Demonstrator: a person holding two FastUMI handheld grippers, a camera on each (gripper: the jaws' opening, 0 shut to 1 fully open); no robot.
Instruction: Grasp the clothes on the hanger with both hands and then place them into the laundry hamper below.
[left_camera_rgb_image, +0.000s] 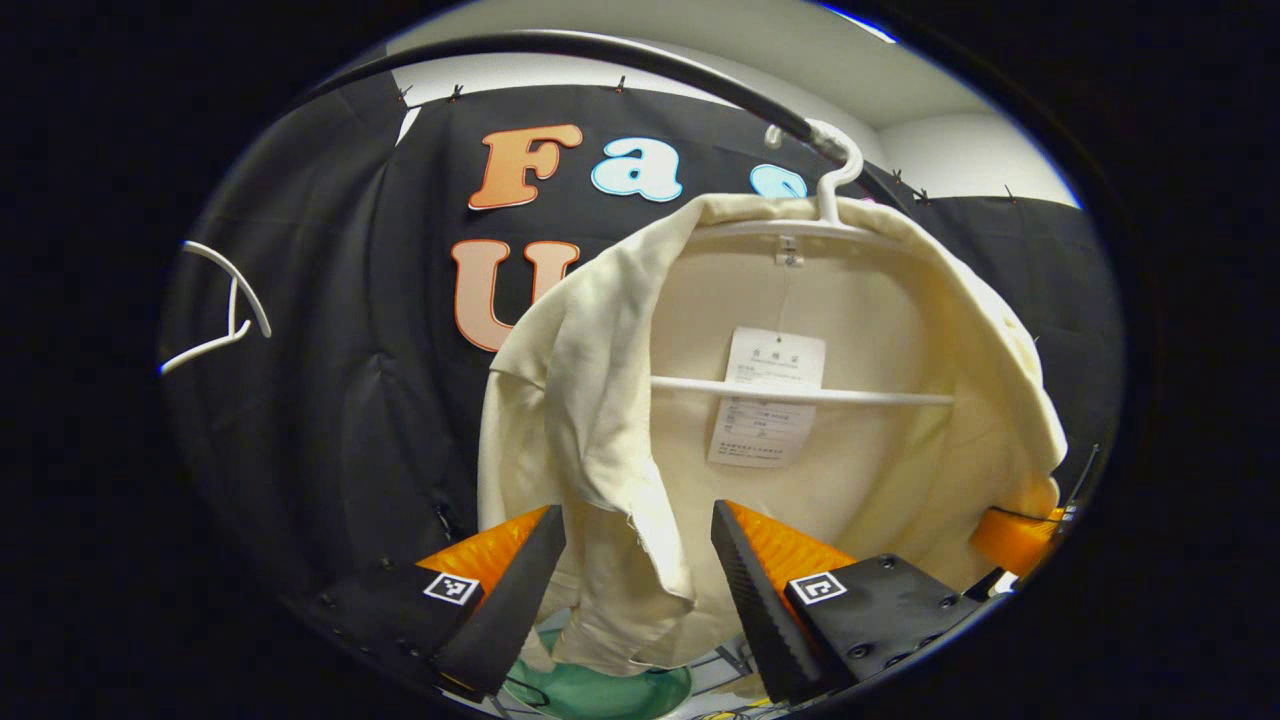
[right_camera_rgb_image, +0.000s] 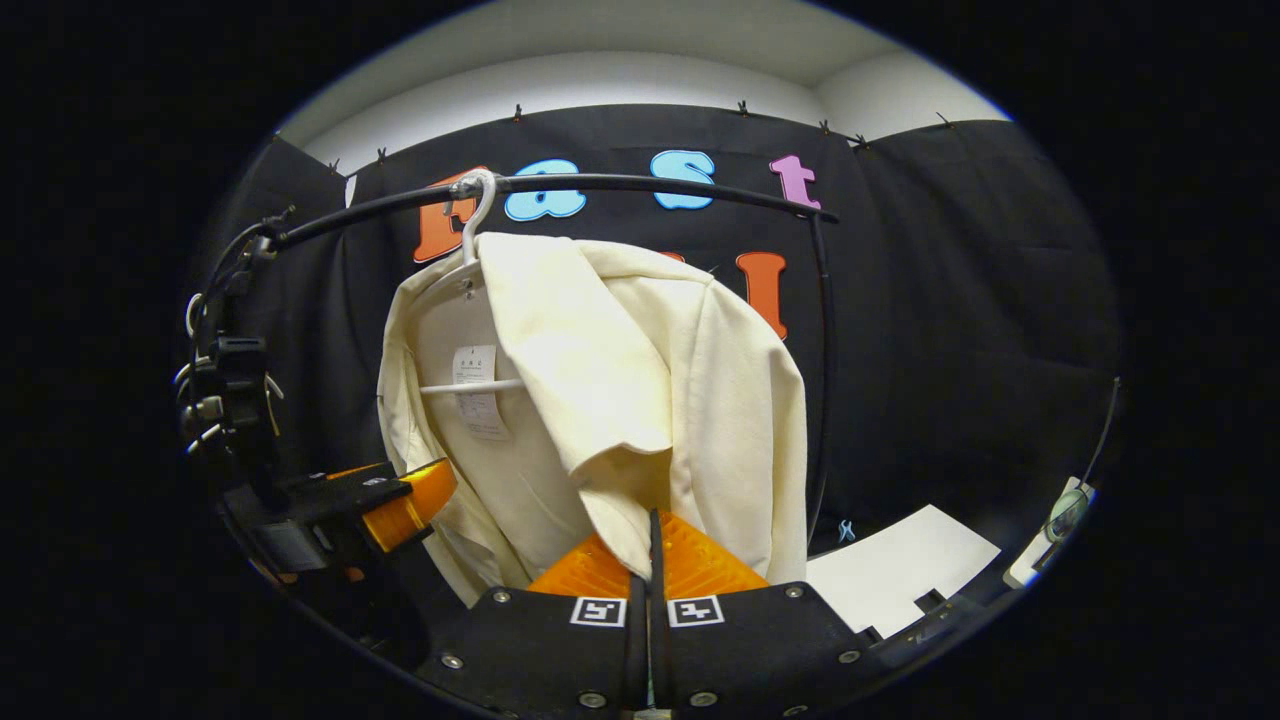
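At the middle of both views, the cream shirt (left_camera_rgb_image: 800, 470) hangs on its hanger (left_camera_rgb_image: 800, 393). My right gripper (right_camera_rgb_image: 650, 545) pinches its hem; my left gripper (left_camera_rgb_image: 640, 570) gapes around the other edge. Nothing is in the hamper (left_camera_rgb_image: 600, 690) yet.
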